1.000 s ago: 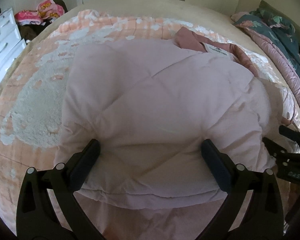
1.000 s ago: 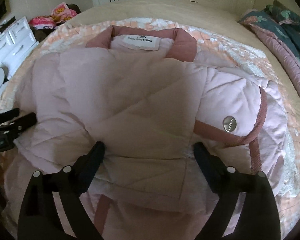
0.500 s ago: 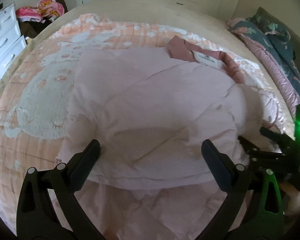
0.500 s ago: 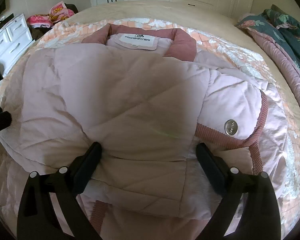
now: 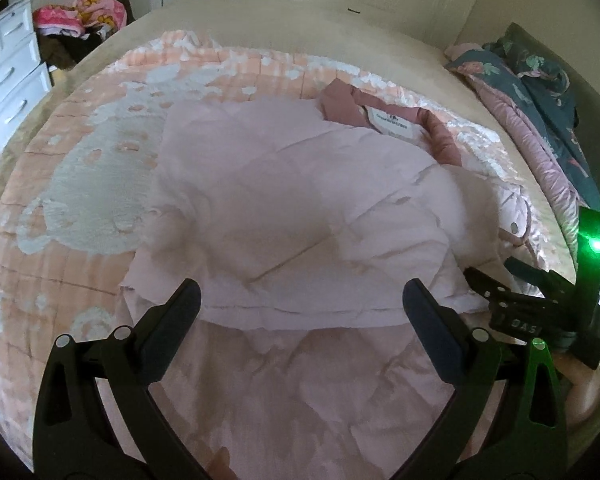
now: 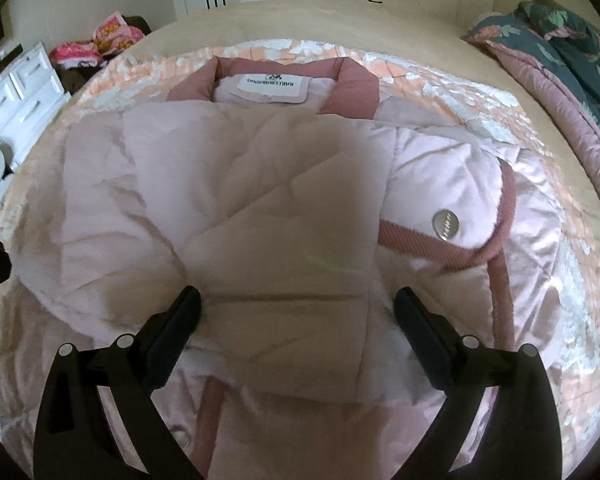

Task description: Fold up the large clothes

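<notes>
Two claws, both spread wide and holding nothing. Left claw hovers over the near folded edge of the pink quilted jacket; right claw likewise over the jacket. Jacket lies on the peach patterned blanket on the bed, sides folded inward, rose collar and label at the far end. Snap button shows on the right flap.
</notes>
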A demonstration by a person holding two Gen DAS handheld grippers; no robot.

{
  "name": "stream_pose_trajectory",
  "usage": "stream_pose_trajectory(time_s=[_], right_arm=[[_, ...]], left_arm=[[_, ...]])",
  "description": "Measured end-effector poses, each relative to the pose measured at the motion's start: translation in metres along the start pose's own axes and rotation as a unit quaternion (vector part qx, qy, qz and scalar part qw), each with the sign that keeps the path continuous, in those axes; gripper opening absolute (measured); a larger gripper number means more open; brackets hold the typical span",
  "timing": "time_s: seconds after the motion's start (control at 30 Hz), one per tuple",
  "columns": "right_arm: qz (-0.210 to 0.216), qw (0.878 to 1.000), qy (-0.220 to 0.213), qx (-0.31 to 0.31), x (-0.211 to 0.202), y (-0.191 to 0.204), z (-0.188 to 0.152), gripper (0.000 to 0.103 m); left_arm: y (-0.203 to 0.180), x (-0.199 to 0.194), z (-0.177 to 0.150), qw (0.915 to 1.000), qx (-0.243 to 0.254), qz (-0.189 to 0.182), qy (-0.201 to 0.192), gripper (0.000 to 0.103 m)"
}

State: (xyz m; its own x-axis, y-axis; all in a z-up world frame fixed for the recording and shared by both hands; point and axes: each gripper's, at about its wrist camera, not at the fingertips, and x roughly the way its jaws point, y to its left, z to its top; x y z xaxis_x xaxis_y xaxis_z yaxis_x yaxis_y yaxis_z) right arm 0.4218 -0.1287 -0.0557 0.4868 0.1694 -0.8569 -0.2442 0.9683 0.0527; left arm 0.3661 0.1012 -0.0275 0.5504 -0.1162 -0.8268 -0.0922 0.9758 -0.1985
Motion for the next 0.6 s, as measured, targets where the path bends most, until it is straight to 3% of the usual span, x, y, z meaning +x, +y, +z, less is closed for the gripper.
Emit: stream_pose_trajectory(time_s=[0.6], right_arm=[[0.055,0.997,-0.041,0.044,-0.074,-0.011,-0.013,0.097]], left_arm=[[-0.004,-0.045,-0.013,0.9998,0.003,0.001,-0.019,0.095]])
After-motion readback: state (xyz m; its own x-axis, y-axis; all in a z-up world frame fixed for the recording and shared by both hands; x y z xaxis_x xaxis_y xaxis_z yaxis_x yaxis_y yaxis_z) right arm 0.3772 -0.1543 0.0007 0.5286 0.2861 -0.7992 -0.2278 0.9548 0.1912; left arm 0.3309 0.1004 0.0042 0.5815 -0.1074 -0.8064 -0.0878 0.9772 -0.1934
